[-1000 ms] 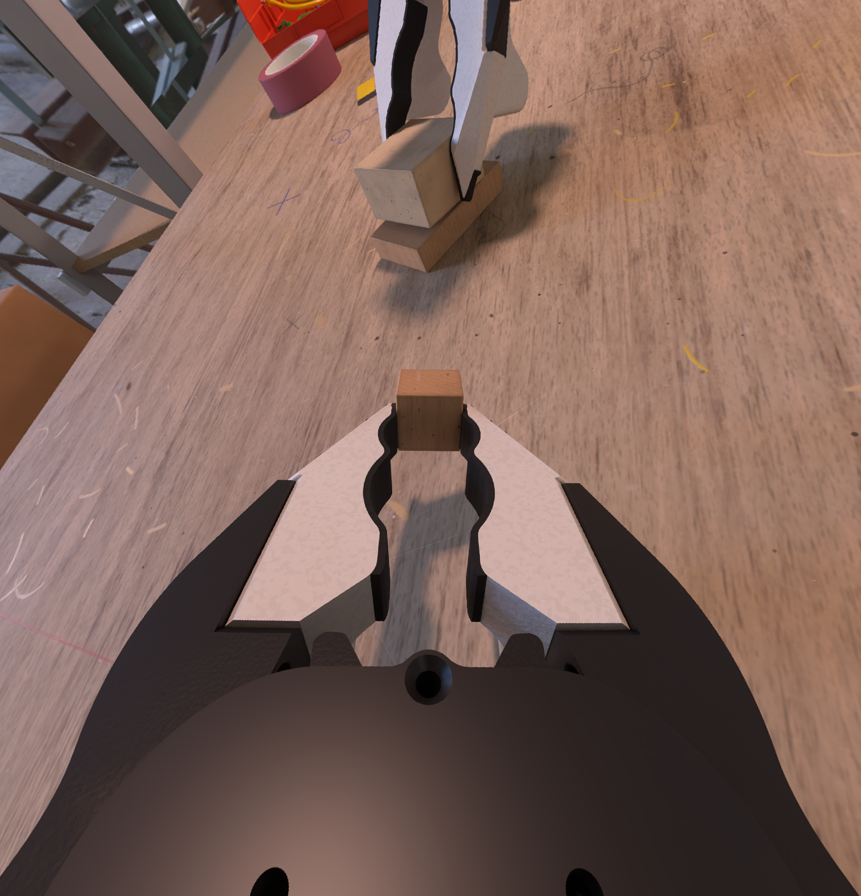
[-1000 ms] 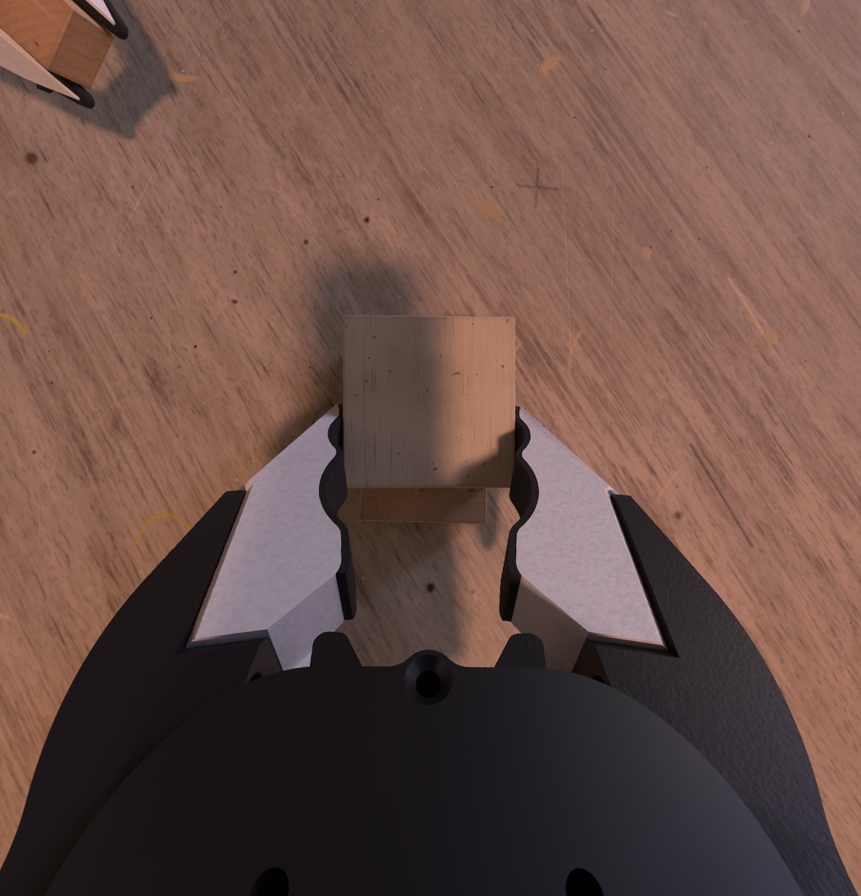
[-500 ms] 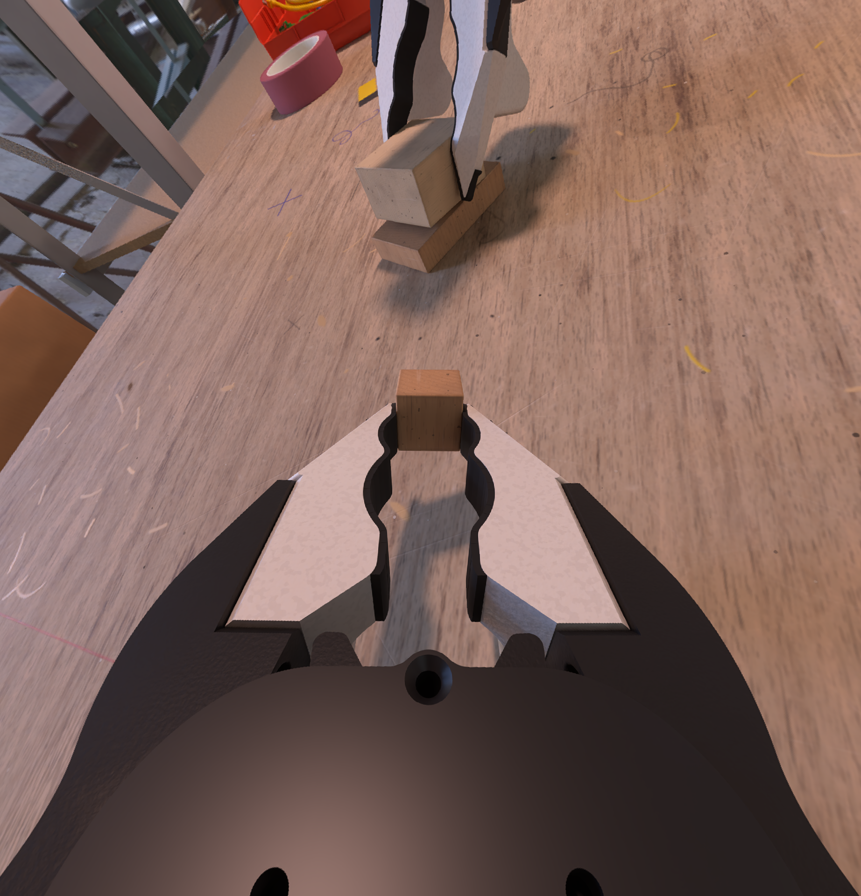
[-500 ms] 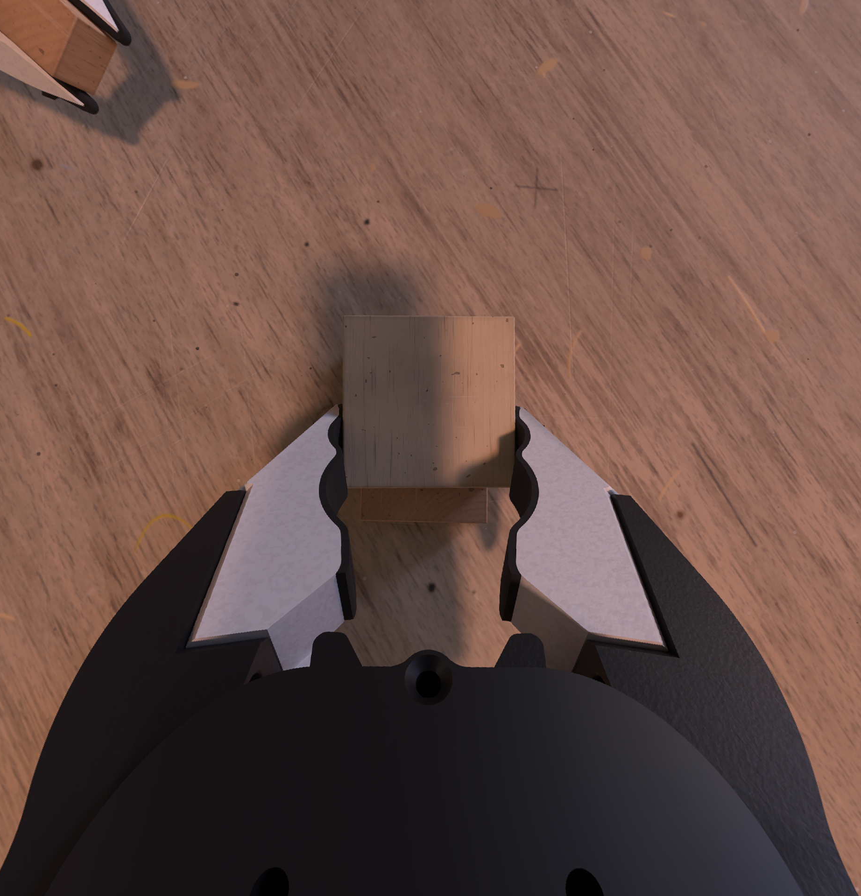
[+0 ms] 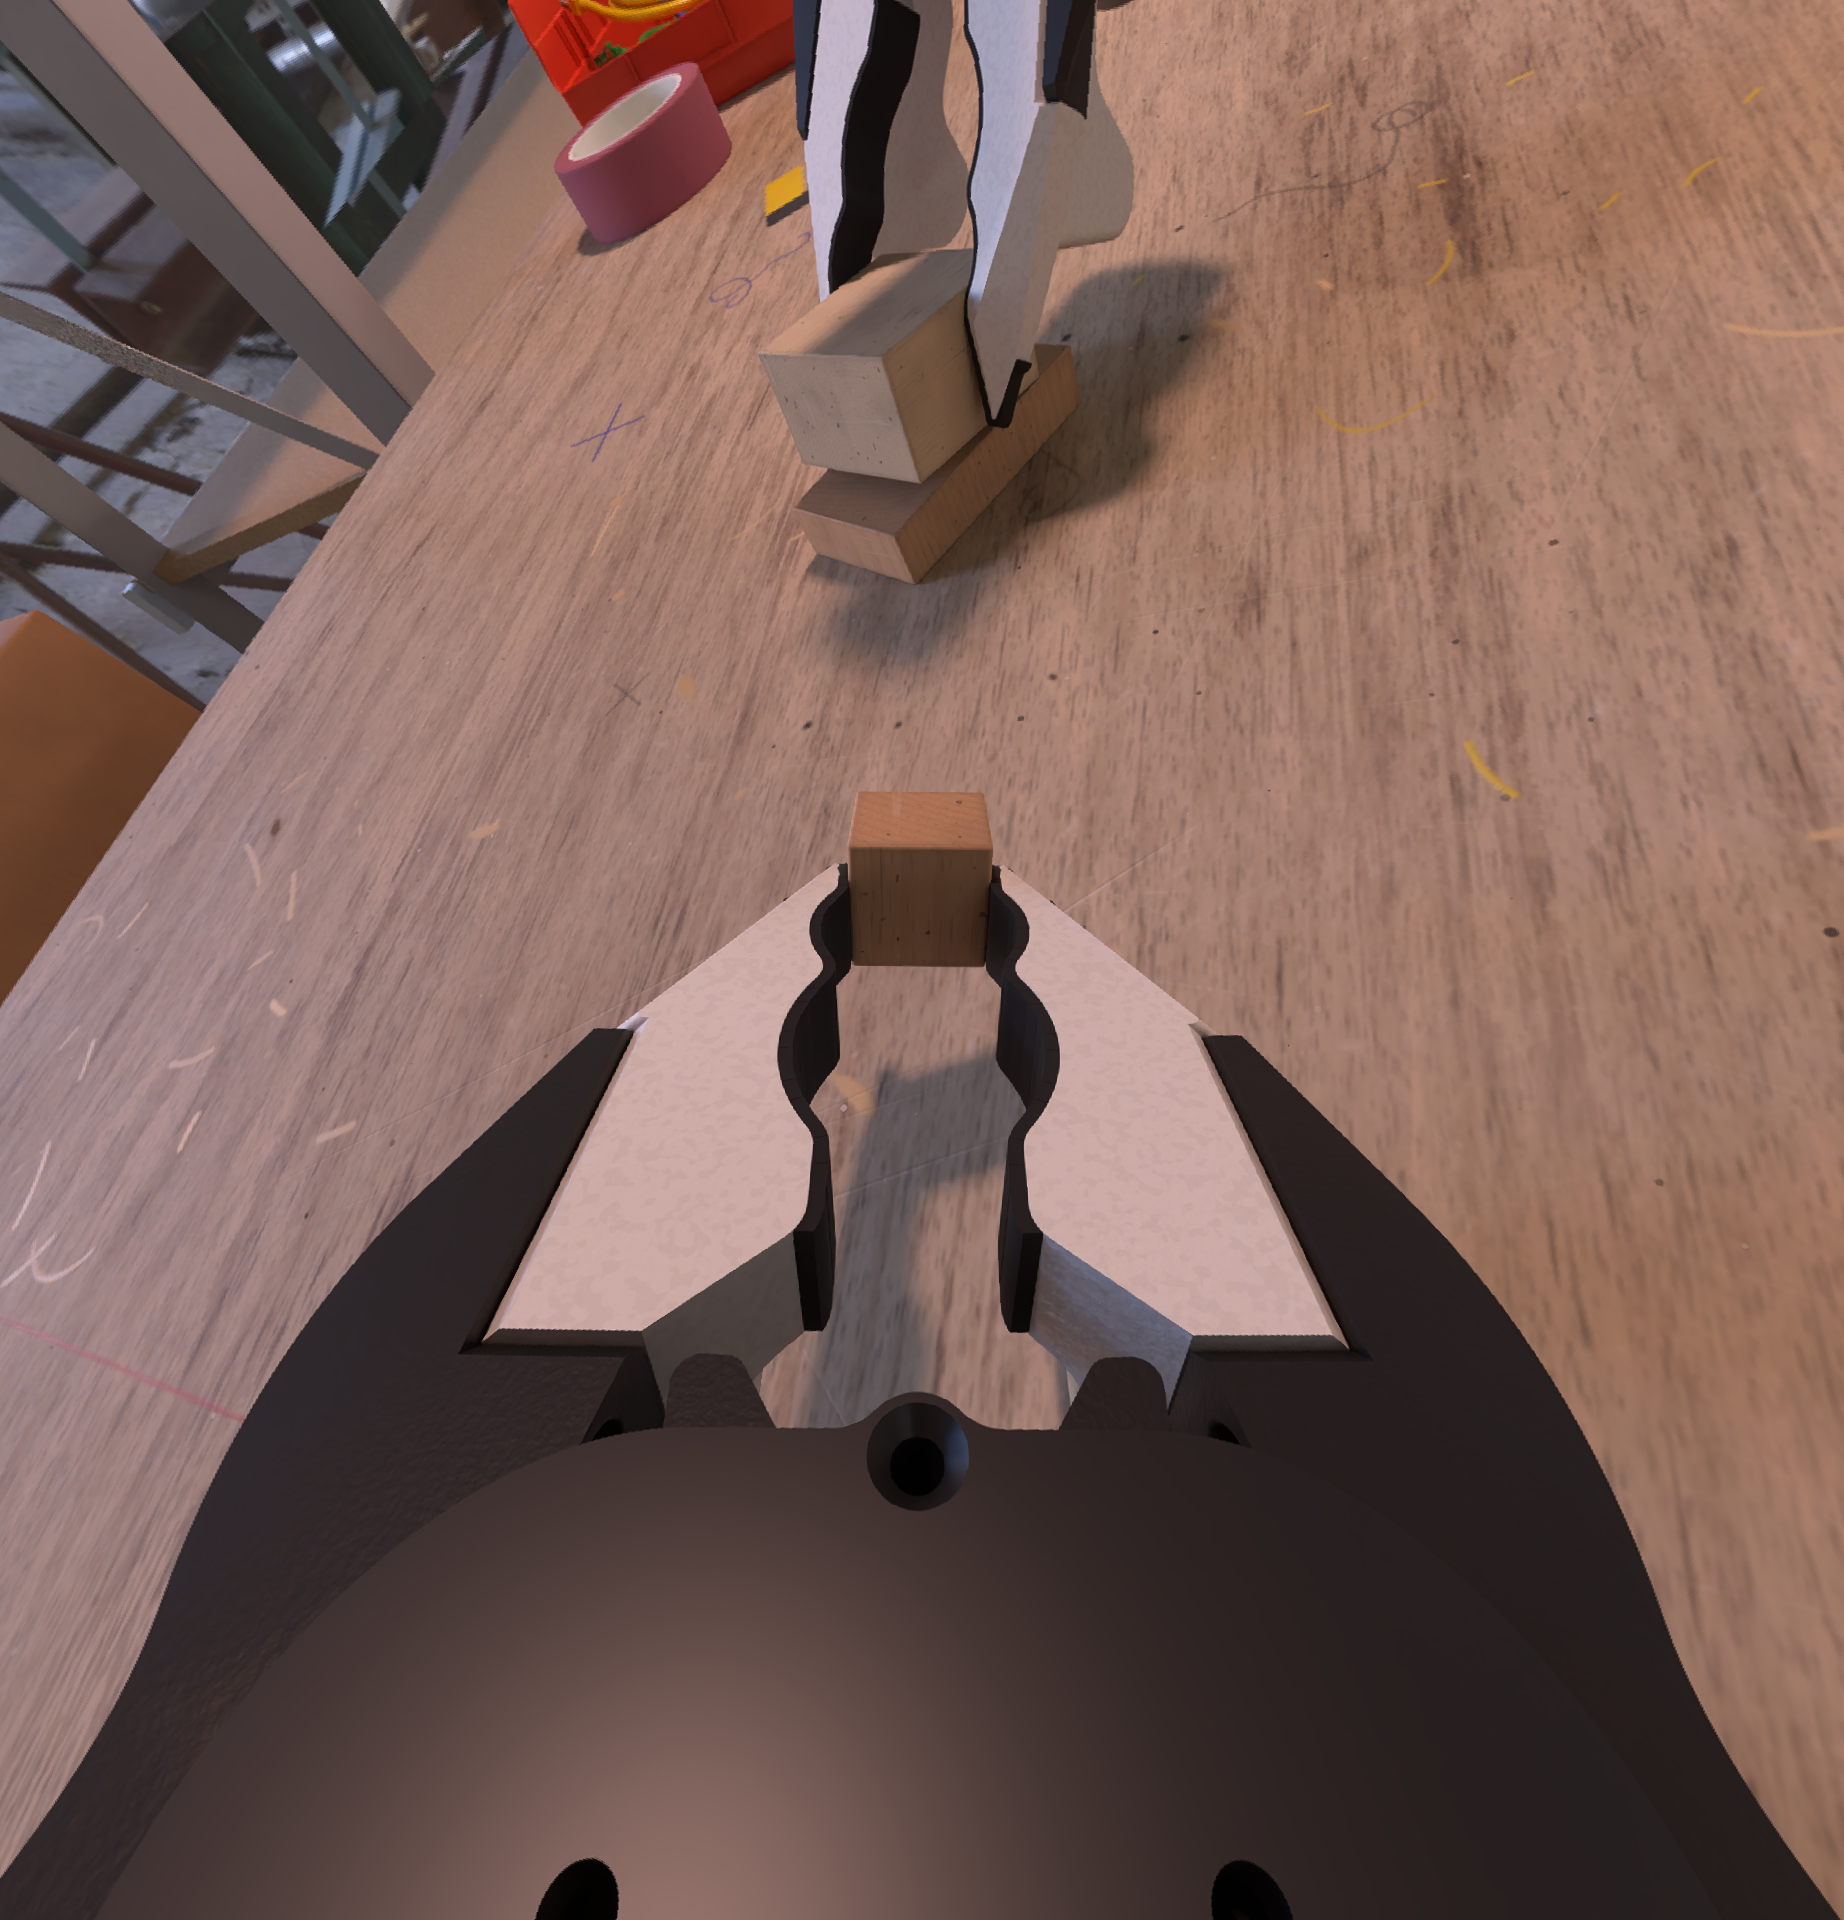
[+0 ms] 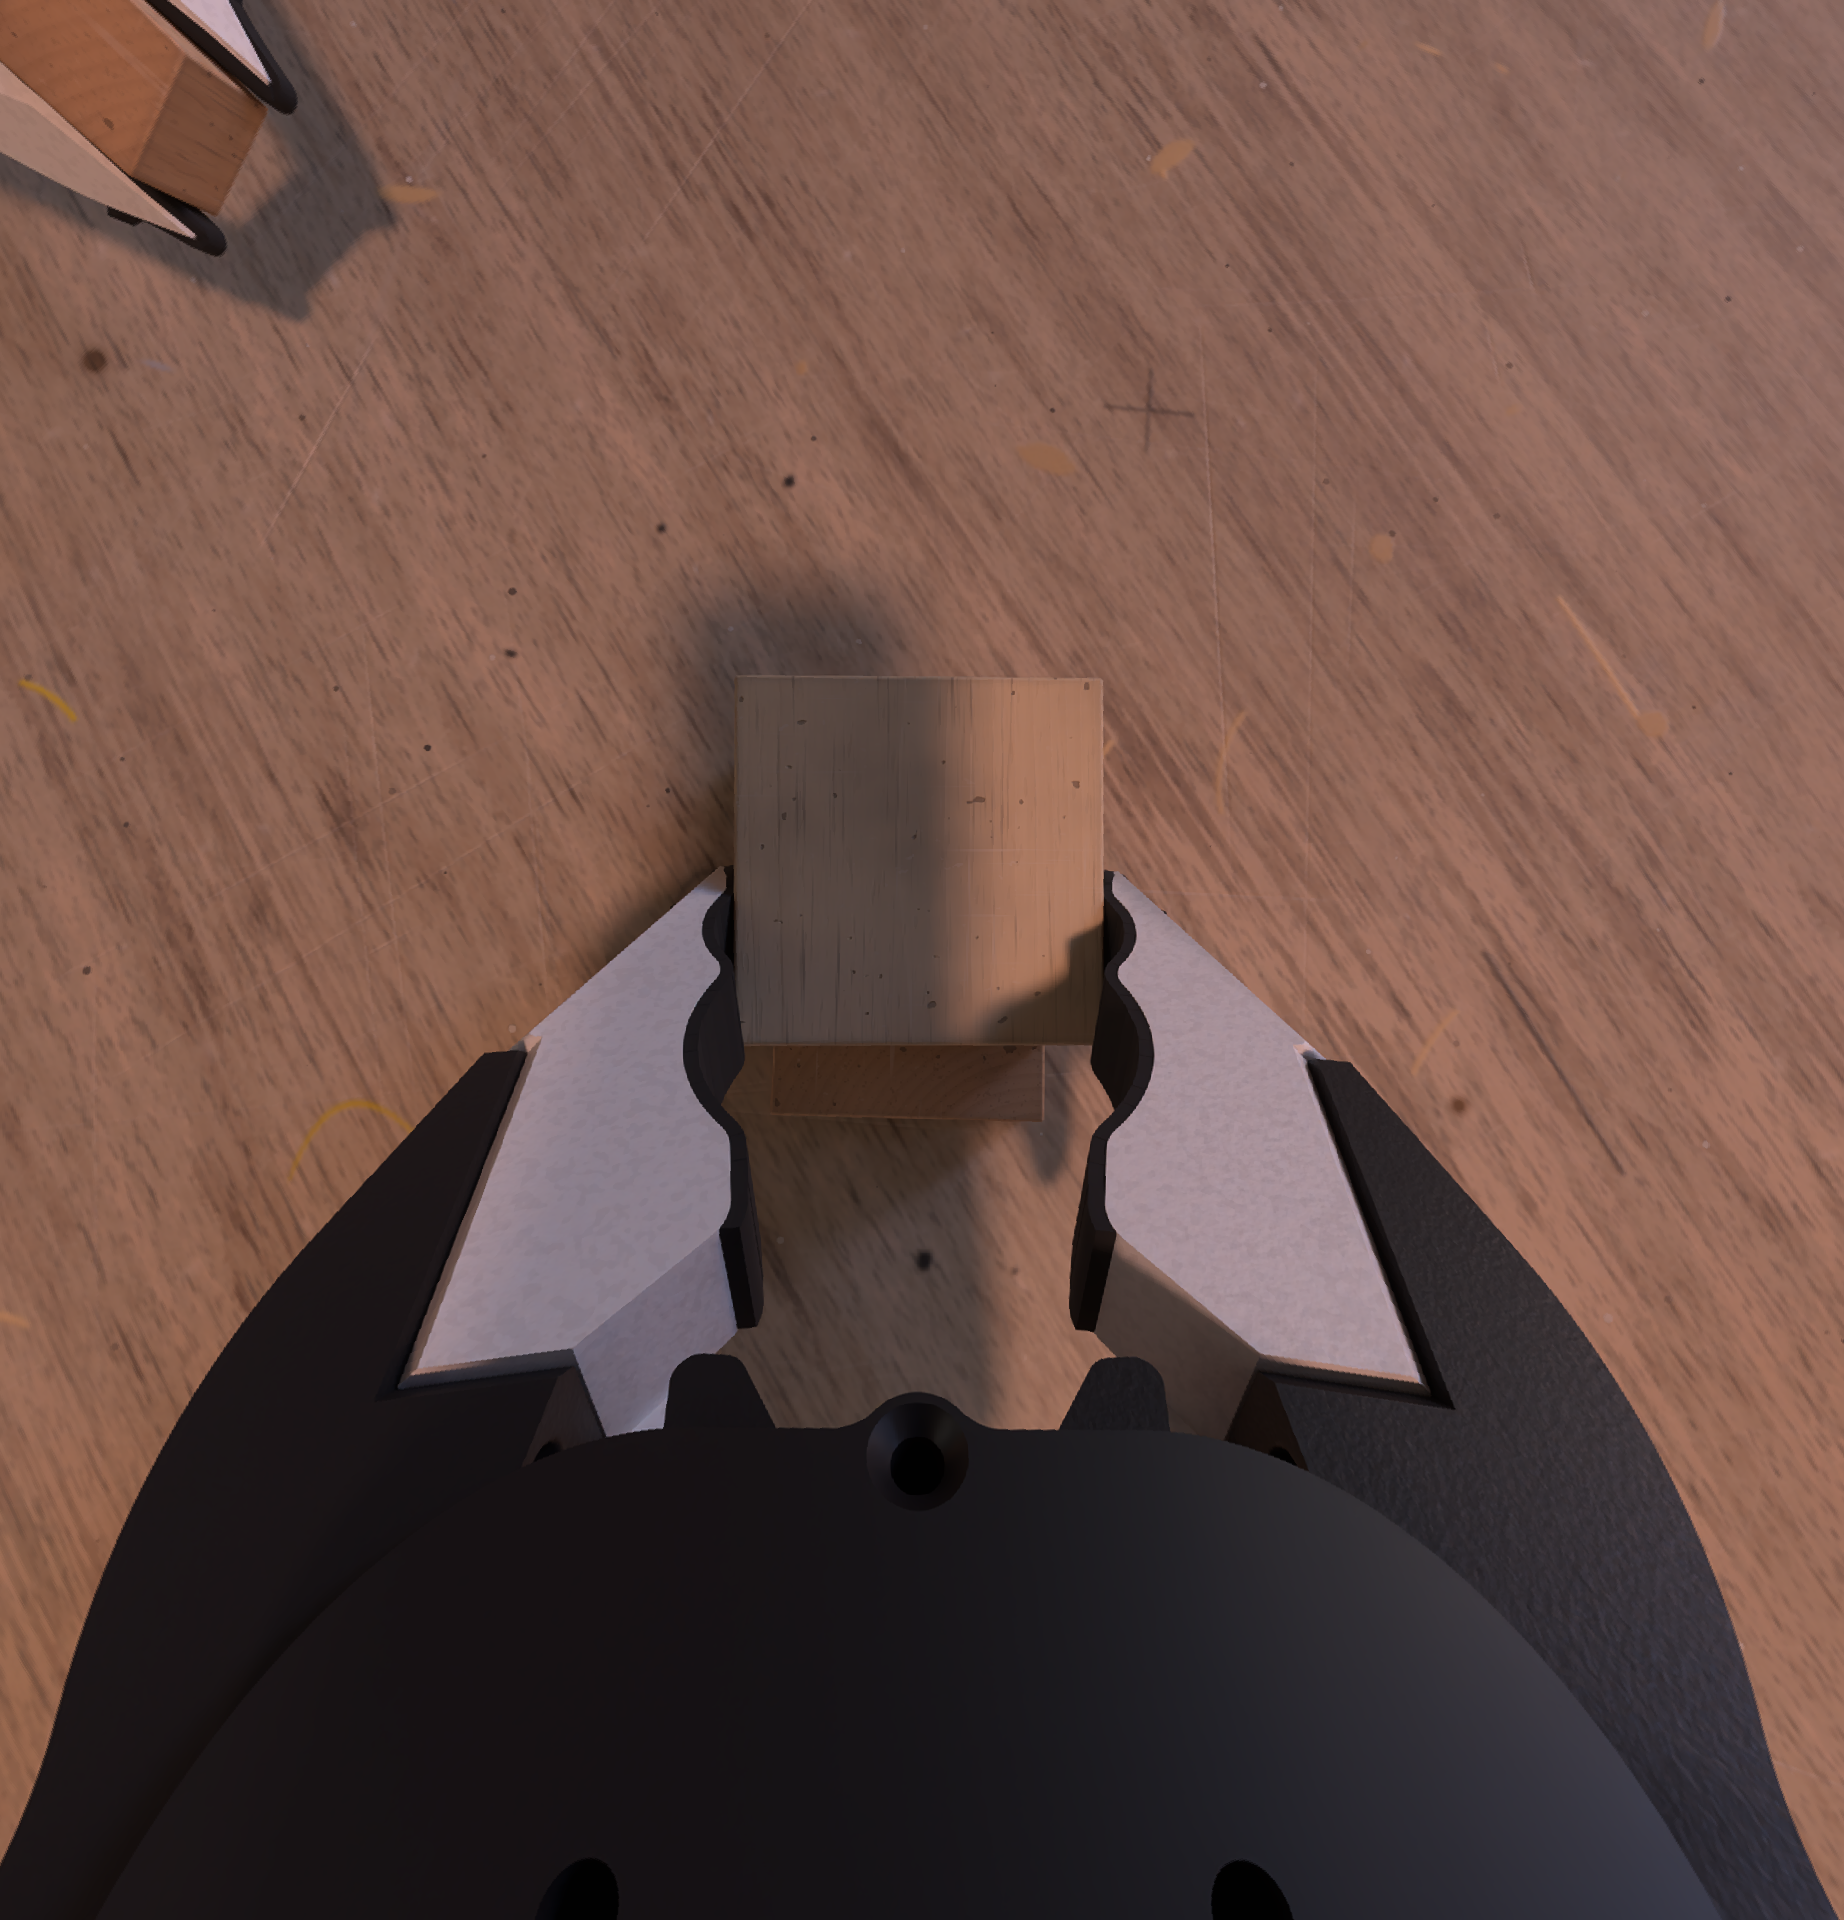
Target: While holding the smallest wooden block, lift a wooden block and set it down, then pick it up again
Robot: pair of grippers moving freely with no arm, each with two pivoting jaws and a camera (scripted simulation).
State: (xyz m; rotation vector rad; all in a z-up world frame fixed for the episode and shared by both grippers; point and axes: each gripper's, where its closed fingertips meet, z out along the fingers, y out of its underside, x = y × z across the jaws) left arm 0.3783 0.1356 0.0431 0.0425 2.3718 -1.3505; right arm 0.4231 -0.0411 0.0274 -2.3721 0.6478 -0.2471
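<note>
Left gripper (image 5: 919, 914) clenches small cube (image 5: 919, 883) above bench (image 5: 1417, 935). Right gripper (image 6: 918, 940) grasps pale block (image 6: 918, 862), which sits on flat block (image 5: 928, 499). Block looks rigid, light, smooth; you squeeze flat sides, mid-height.

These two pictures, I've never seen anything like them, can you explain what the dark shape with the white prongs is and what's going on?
Each picture comes from a camera mounted on a two-finger gripper, looking forward along its fingers. In the left wrist view, the left gripper pinches a small wooden cube above a wooden workbench. Farther off, the right gripper grips a bigger pale block, which sits over a flat block. The right wrist view looks down on that same pale block. A roll of pink tape and a red crate lie behind.
</note>
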